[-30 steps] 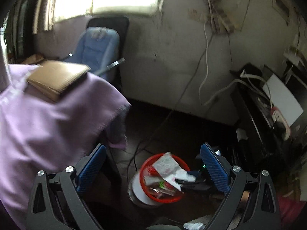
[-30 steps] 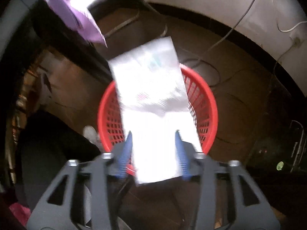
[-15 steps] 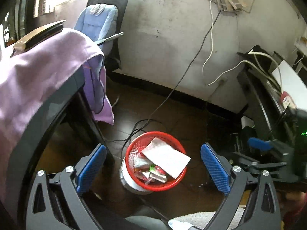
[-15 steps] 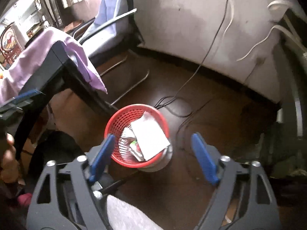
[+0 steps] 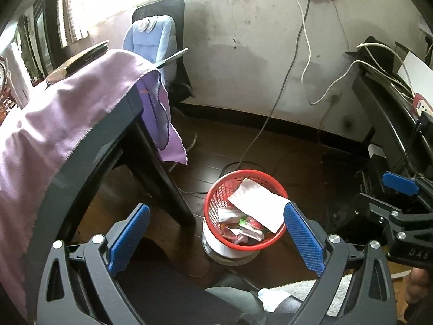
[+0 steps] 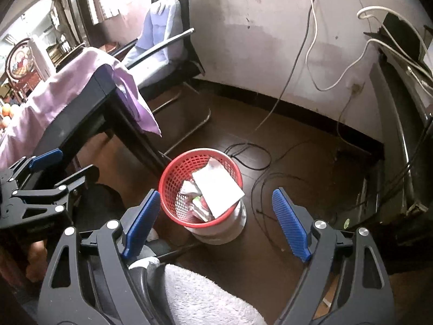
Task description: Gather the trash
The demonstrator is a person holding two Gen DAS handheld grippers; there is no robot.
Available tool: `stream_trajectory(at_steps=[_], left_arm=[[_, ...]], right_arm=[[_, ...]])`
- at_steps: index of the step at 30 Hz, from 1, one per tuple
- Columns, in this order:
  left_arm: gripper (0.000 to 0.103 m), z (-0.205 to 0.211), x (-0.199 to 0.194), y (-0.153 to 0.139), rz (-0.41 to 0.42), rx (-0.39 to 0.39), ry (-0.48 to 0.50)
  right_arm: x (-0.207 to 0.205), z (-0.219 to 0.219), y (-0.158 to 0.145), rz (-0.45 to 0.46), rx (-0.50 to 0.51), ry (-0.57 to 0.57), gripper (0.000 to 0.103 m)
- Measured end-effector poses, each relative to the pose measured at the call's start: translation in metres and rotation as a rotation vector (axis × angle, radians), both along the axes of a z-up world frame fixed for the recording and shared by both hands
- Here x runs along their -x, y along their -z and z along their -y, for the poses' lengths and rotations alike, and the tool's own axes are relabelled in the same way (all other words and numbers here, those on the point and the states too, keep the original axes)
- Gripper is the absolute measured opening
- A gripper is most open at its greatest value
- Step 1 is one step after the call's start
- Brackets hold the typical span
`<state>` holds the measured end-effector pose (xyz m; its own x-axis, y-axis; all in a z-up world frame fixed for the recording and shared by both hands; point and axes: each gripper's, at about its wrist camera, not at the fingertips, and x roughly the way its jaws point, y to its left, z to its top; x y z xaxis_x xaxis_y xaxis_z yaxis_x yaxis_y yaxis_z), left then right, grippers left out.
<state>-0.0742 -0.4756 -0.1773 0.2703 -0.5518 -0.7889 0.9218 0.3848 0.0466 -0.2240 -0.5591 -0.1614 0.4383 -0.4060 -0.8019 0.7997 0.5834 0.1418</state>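
1. Left wrist view: the left gripper (image 5: 216, 238) hangs above a dark floor, its blue fingers (image 5: 130, 237) spread wide and holding nothing. Between them, farther off, stands a red mesh basket (image 5: 216, 189) on a white base. A white paper sheet (image 5: 257, 203) lies tilted across its right rim, over smaller wrappers (image 5: 243, 227). A table draped in purple cloth (image 5: 67, 113) fills the left. The right gripper (image 5: 400, 211) shows at the right edge.

2. Right wrist view: the right gripper (image 6: 213, 226) is also spread and empty, with the basket (image 6: 173, 173) near its left finger. The sheet (image 6: 219, 189) overhangs the basket's right rim. Black cables (image 6: 259, 162) loop on the floor just beyond.

3. Risk, as a judgement: the overhanging sheet could slide out if the basket is bumped.
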Motion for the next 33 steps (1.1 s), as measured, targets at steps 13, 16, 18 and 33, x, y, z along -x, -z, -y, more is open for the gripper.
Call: stream_trajectory(at_steps=[13, 16, 18, 33], left_arm=[[0.097, 0.007, -0.003, 0.011, 0.002, -0.043, -0.004], [0.097, 0.008, -0.002, 0.012, 0.005, -0.052, -0.003], [0.097, 0.009, -0.002, 0.014, 0.008, -0.056, -0.003], [0.097, 0.010, -0.004, 0.016, 0.002, -0.067, -0.009]], right_arm=[[-0.007, 0.001, 0.017, -0.005, -0.048, -0.007, 0.082], [-0.007, 0.001, 0.019, -0.003, -0.056, -0.007, 0.082], [-0.007, 0.001, 0.020, -0.002, -0.060, -0.007, 0.082], [-0.008, 0.001, 0.023, -0.006, -0.065, -0.005, 0.083]])
